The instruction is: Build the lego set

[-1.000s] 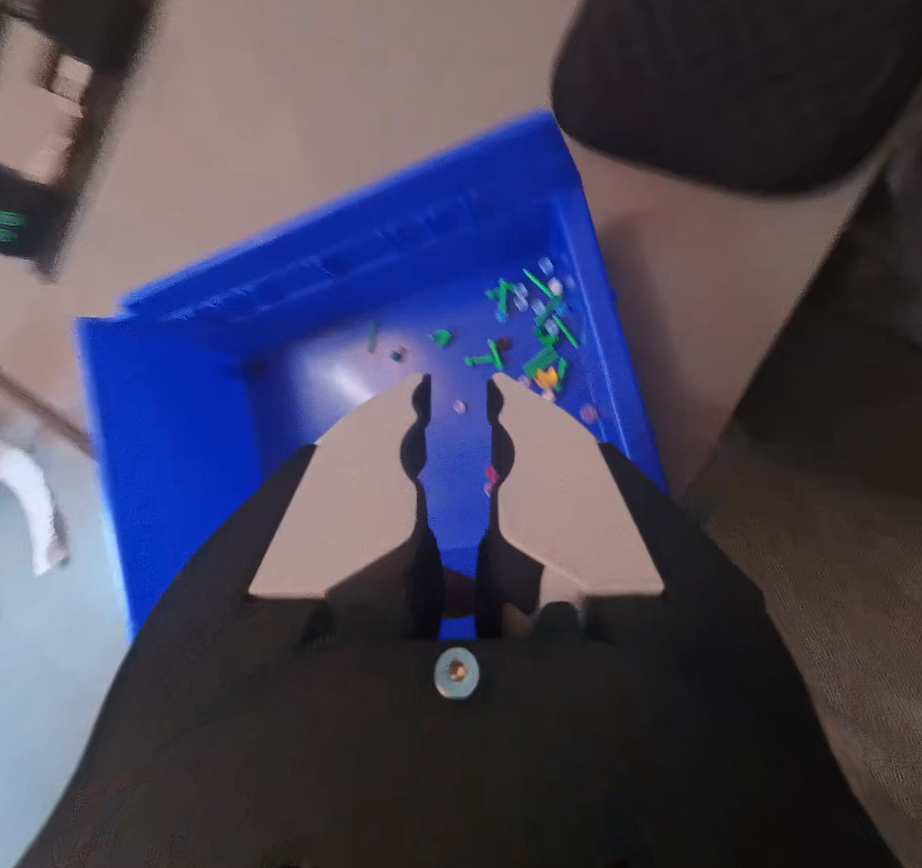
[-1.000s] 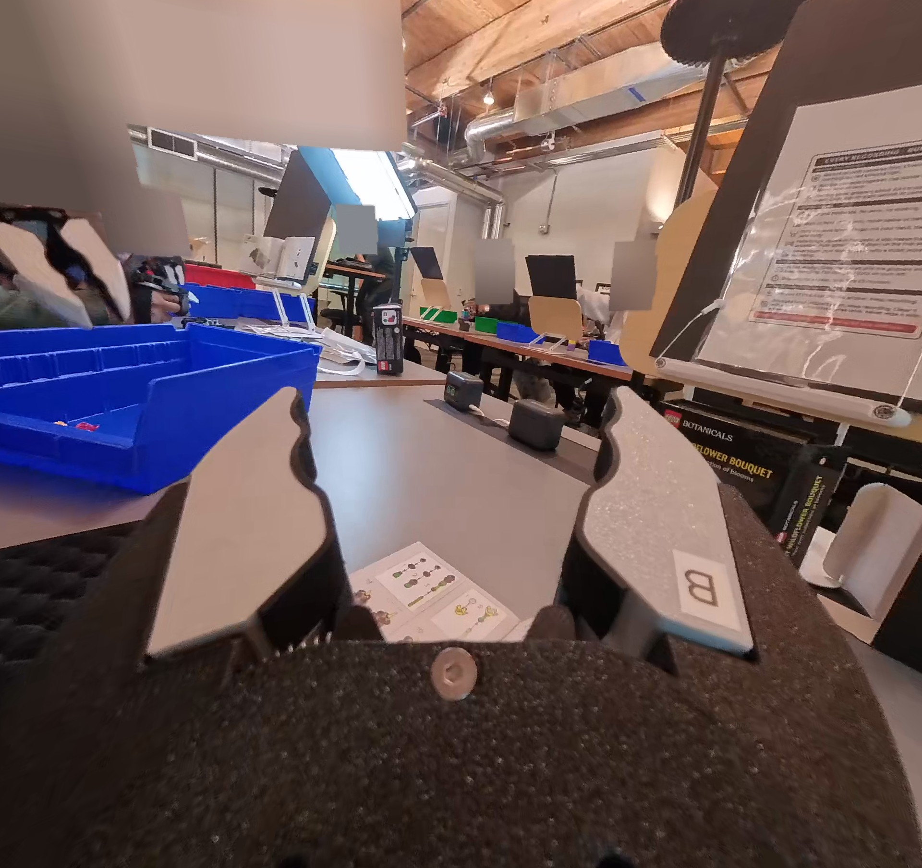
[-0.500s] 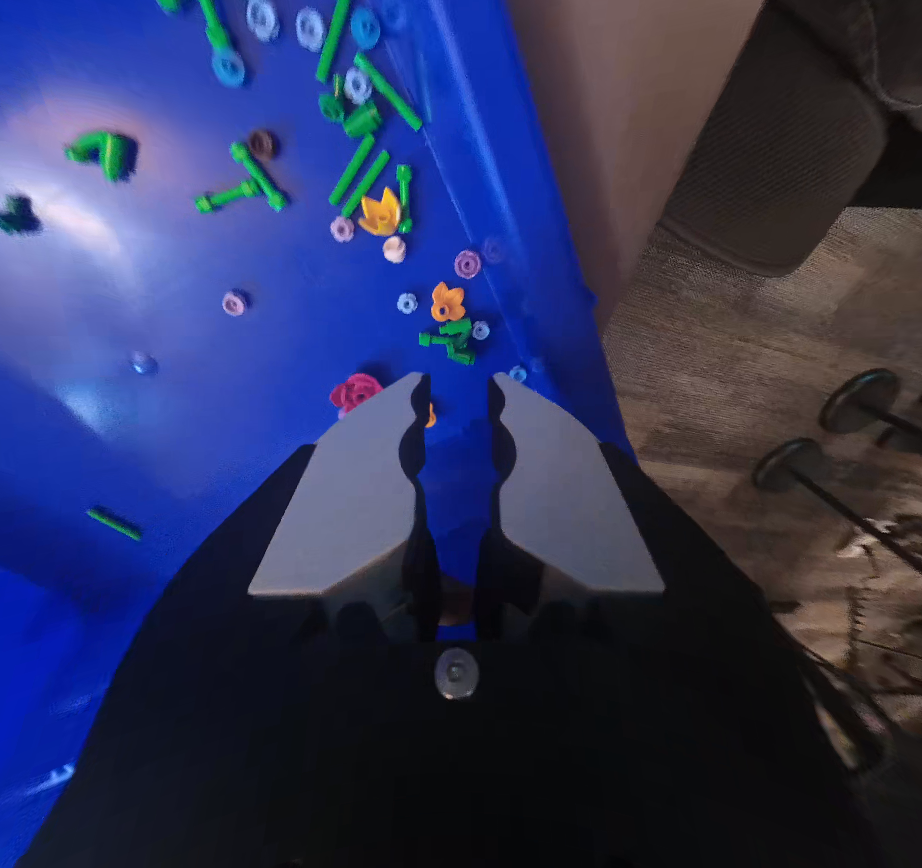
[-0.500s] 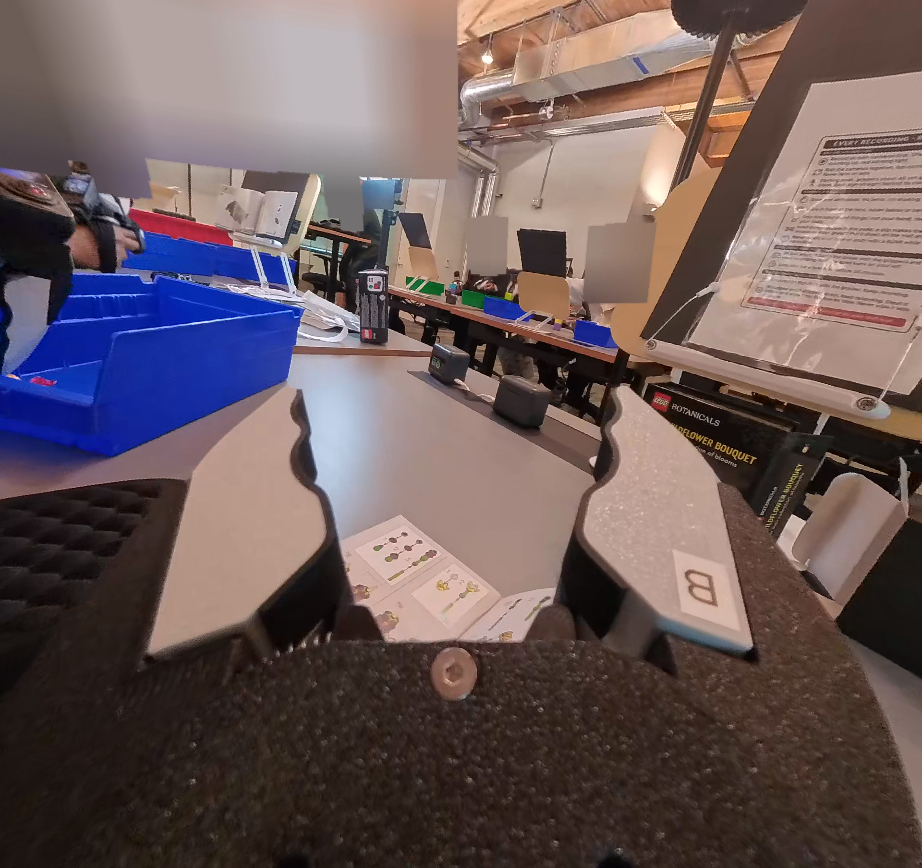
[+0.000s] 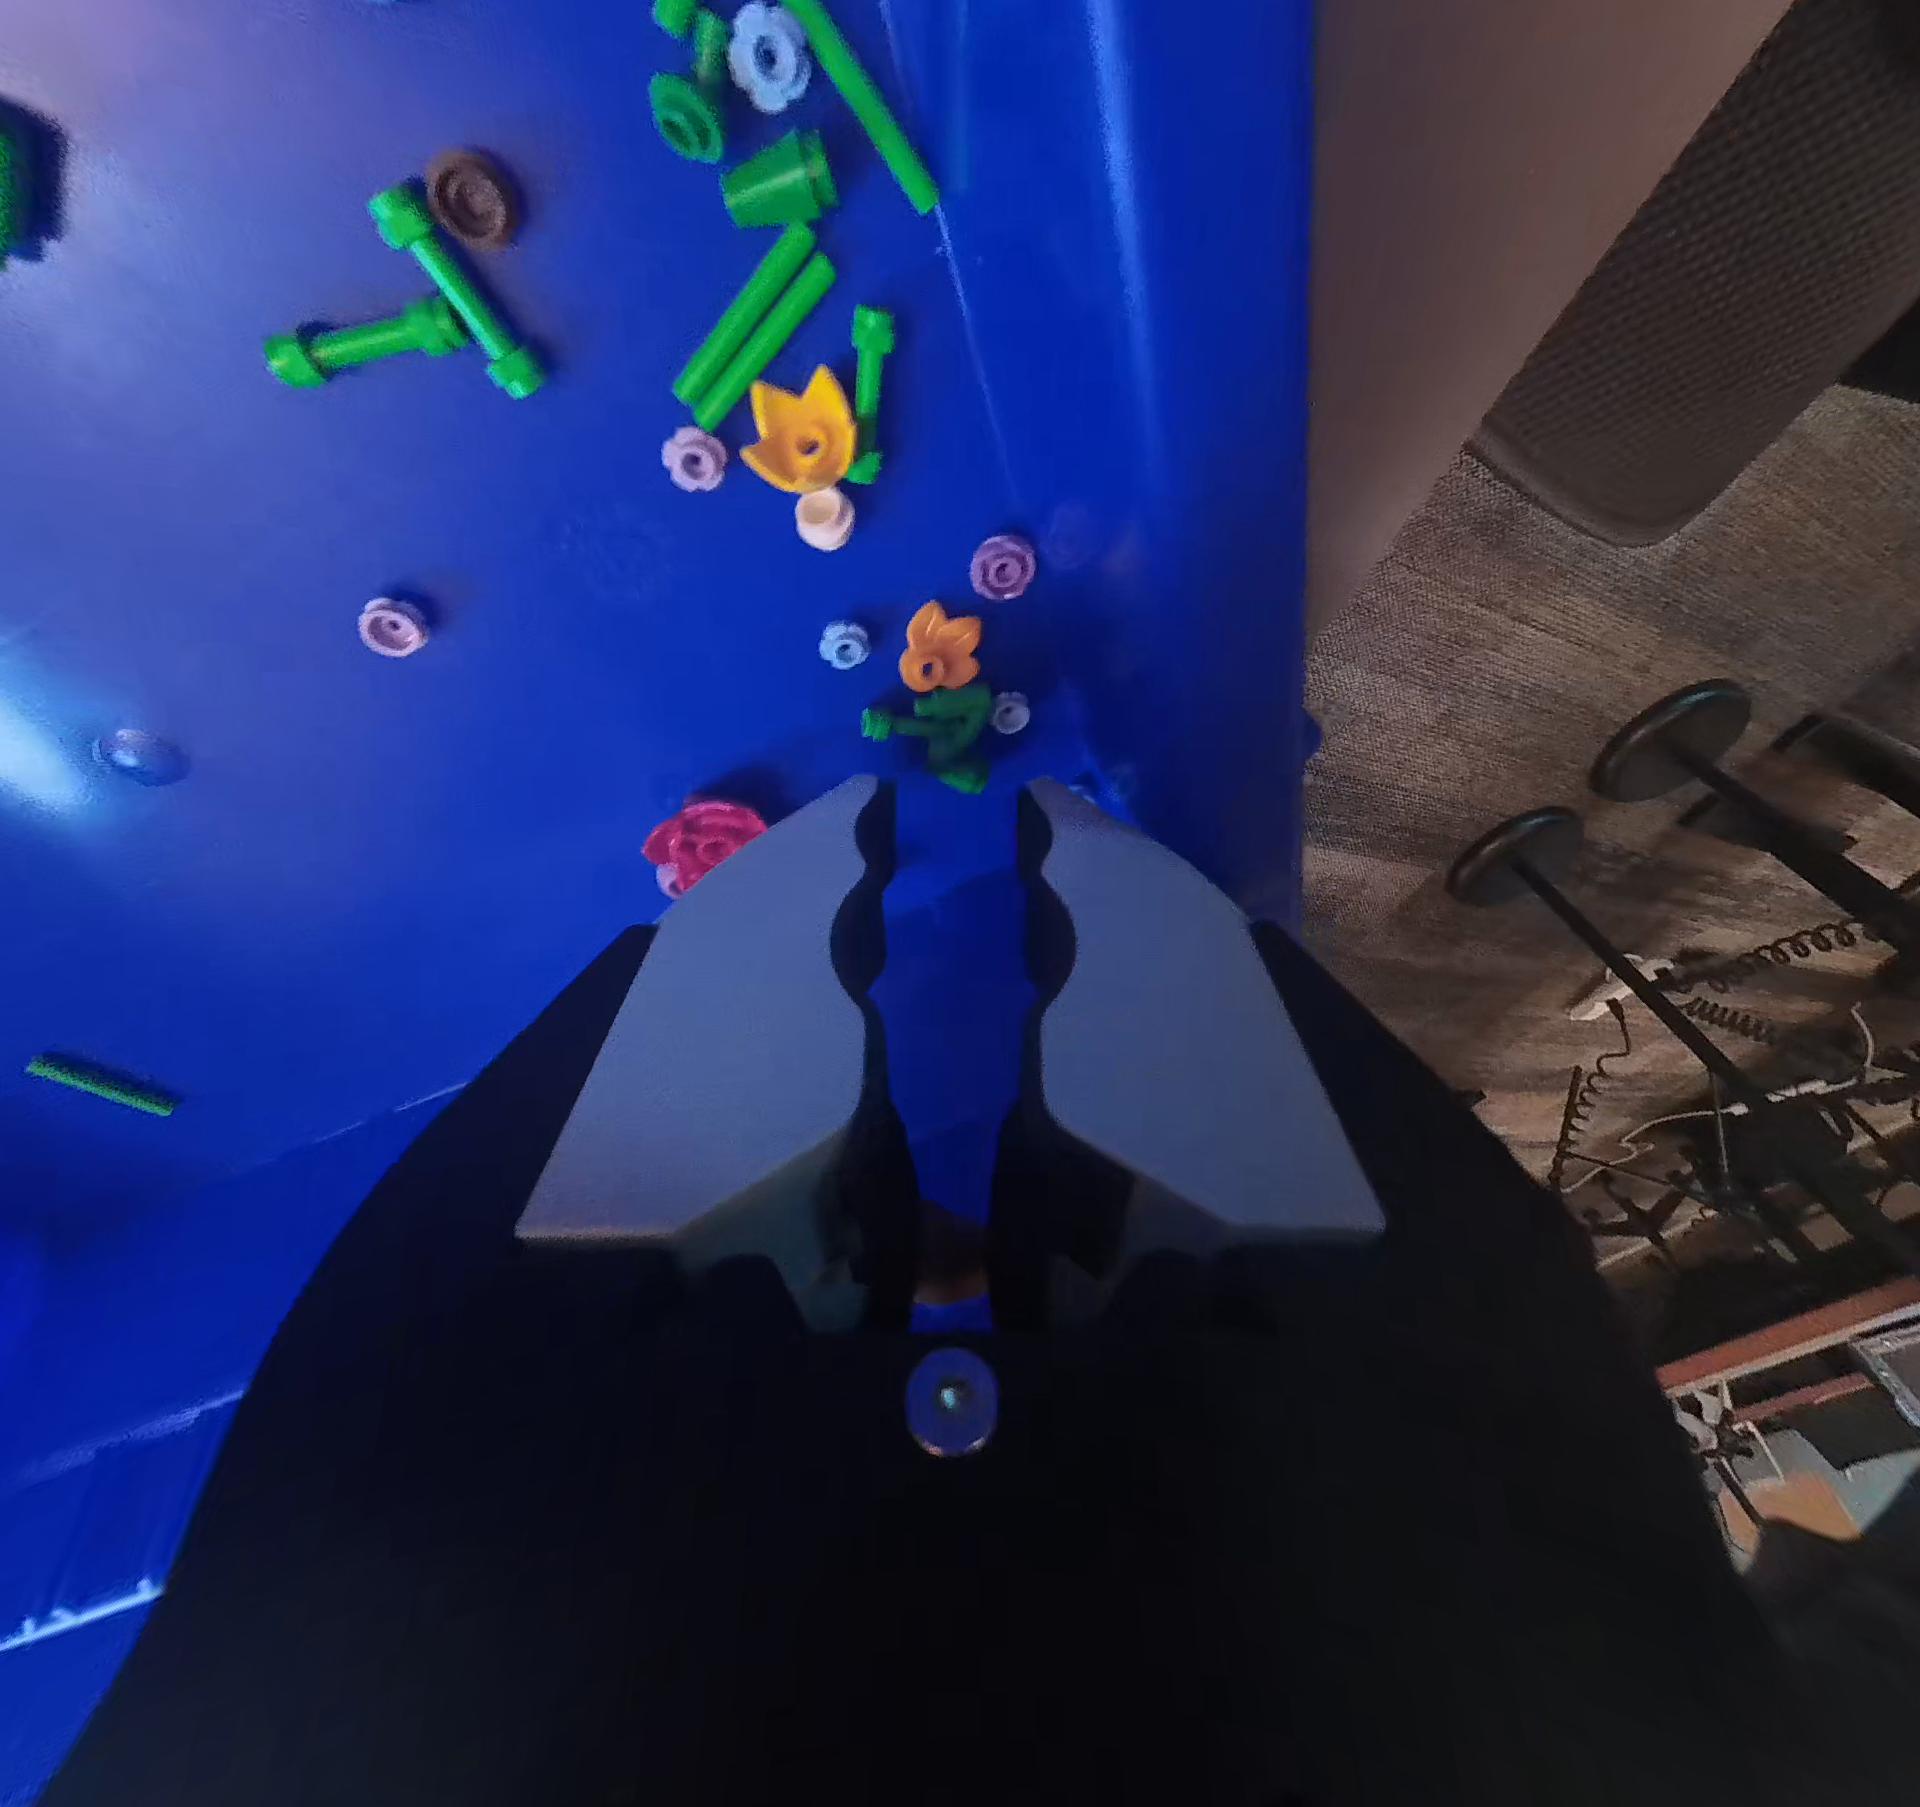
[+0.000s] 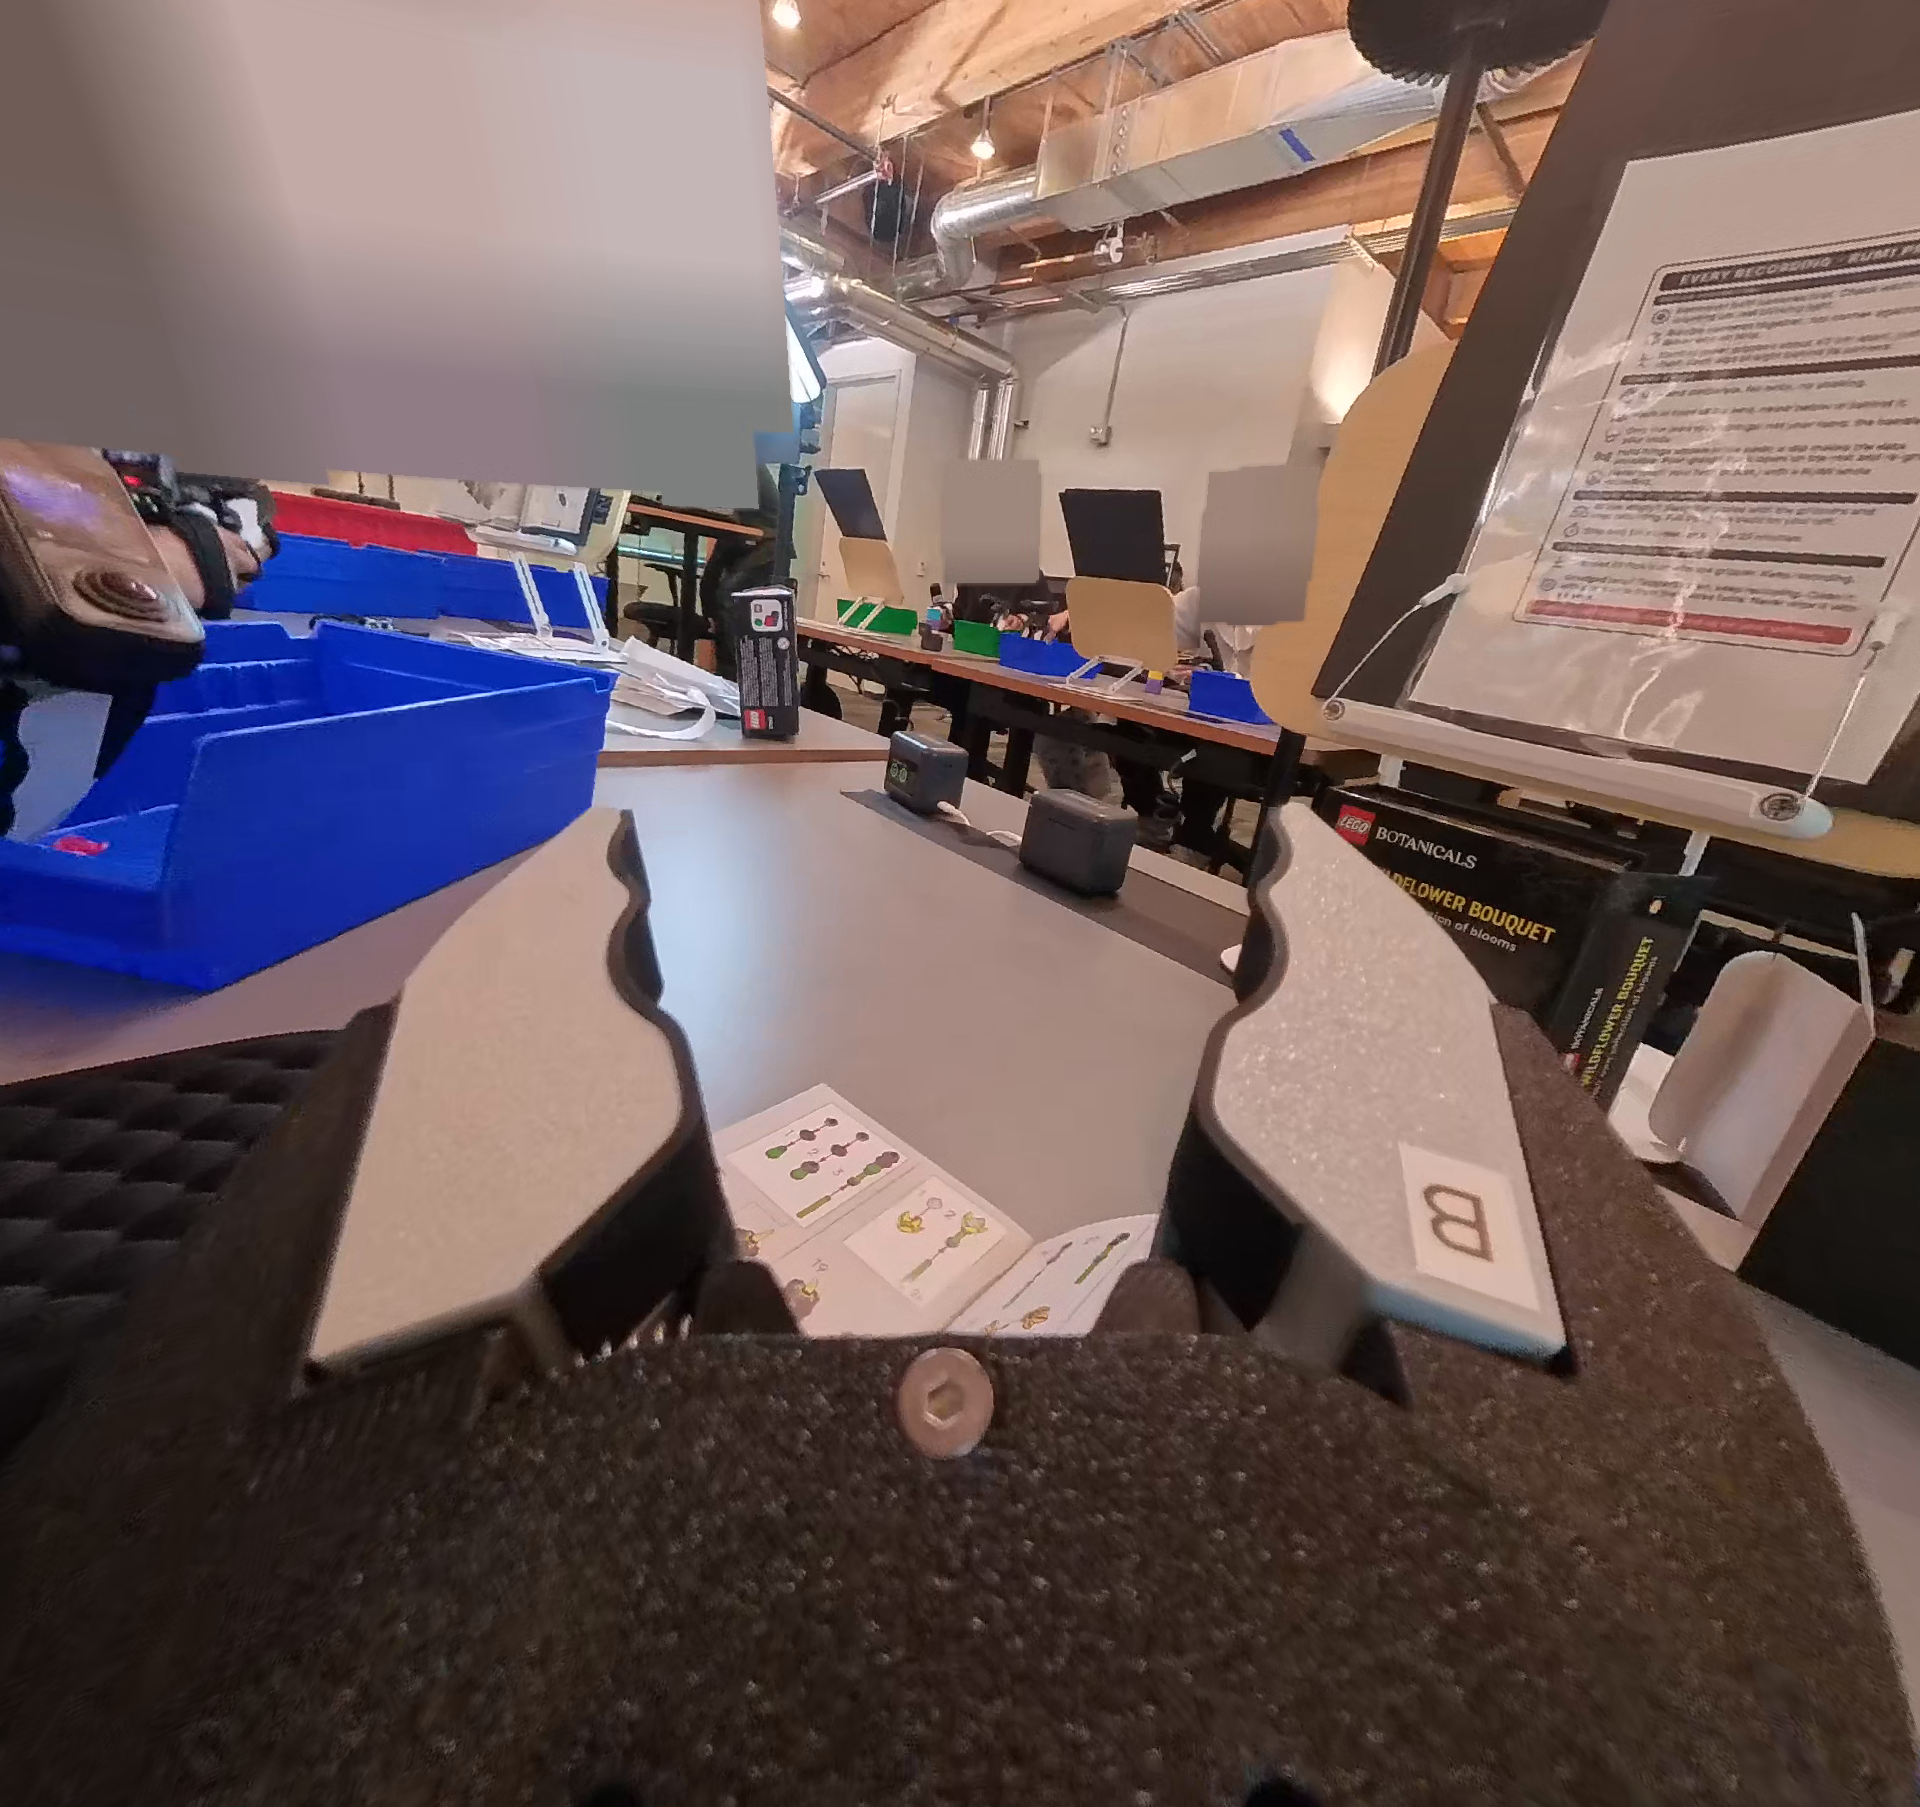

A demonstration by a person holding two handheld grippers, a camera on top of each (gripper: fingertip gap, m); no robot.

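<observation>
My left gripper (image 5: 951,796) hangs low inside a blue bin (image 5: 1143,303), jaws a narrow gap apart and empty. Just ahead of its tips lies an orange flower on a green stem piece (image 5: 940,692). A magenta rose (image 5: 698,841) lies at the left fingertip. Further in are a yellow flower (image 5: 800,432), lilac studs and several green rods (image 5: 753,323). My right gripper (image 6: 940,884) is wide open and empty above the grey table, over the instruction booklet (image 6: 914,1227). The blue bin (image 6: 312,801) shows at its left, with the left gripper's body (image 6: 73,573) over it.
The bin's right wall (image 5: 1195,510) is close beside the left gripper; past it is the table edge and the floor with chair legs (image 5: 1662,926). In the right wrist view a document stand (image 6: 1662,510), a black set box (image 6: 1475,916) and two small grey devices (image 6: 1075,838) stand ahead. Spacing between my two grippers at the tips: around 45 cm. The right gripper is farther from the yellow flower (image 5: 800,432), some 35 cm, than the left, some 6 cm.
My left gripper has dropped down into the bin and come close to the pieces at its right wall. Its jaw gap is unchanged. The right gripper has tilted slightly and stays open.
</observation>
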